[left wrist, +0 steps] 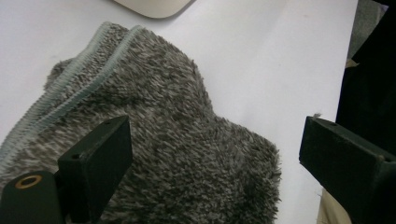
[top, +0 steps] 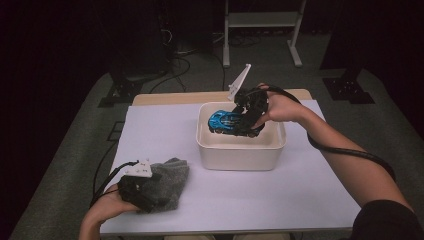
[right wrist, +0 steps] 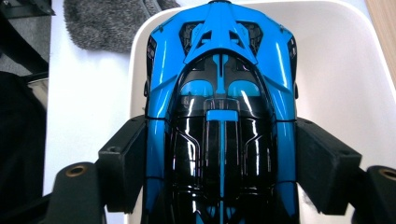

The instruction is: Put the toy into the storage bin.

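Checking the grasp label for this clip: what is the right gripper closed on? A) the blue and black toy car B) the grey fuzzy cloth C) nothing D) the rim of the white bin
A: in the right gripper view, the right gripper presses both sides of the toy car, above the white bin.

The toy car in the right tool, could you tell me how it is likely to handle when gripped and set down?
The toy car looks rigid and glossy, so it may slip. On wheels, it would probably roll once released inside the tub.
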{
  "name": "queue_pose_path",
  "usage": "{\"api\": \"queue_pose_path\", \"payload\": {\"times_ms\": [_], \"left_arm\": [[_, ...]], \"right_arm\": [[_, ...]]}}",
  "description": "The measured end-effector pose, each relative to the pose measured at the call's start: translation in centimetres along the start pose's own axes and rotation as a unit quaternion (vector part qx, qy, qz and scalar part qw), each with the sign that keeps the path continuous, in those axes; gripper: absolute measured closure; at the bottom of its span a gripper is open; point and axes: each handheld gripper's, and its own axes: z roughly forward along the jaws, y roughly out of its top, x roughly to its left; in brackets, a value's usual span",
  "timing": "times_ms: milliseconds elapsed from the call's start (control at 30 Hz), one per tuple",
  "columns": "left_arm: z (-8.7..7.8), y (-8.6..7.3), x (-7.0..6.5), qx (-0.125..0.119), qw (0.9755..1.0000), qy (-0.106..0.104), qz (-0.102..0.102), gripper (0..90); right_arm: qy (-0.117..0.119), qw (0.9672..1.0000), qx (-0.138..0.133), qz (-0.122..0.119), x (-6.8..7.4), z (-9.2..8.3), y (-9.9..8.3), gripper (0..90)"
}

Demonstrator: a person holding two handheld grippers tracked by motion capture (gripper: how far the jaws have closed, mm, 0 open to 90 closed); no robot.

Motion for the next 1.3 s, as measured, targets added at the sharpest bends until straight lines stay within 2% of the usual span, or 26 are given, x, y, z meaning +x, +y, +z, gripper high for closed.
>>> {"api": "queue_pose_path", "payload": {"times_ms": [333, 667, 900, 1300], "left_arm": [[-0.3, 0.2, -0.2, 0.000, 1.0000, 0.004, 0.006, 9.0], [-0.2, 0.2, -0.3, 0.000, 1.0000, 0.003, 0.006, 9.0], [-0.3, 0.1, -0.3, 0.000, 1.0000, 0.003, 0.005, 9.0], [-0.2, 0.1, -0.3, 0.000, 1.0000, 0.001, 0.005, 9.0]], "right_arm": [[0.008, 0.9998, 0.014, 0.008, -0.4, 1.8, -1.0, 25.1], [0.015, 0.9997, 0.011, 0.012, -0.8, 2.9, -1.6, 25.1], [0.023, 0.9995, 0.019, 0.014, -1.0, 4.1, -1.9, 25.1], [0.027, 0.9990, 0.029, 0.018, -1.3, 5.2, -2.4, 25.1]]}}
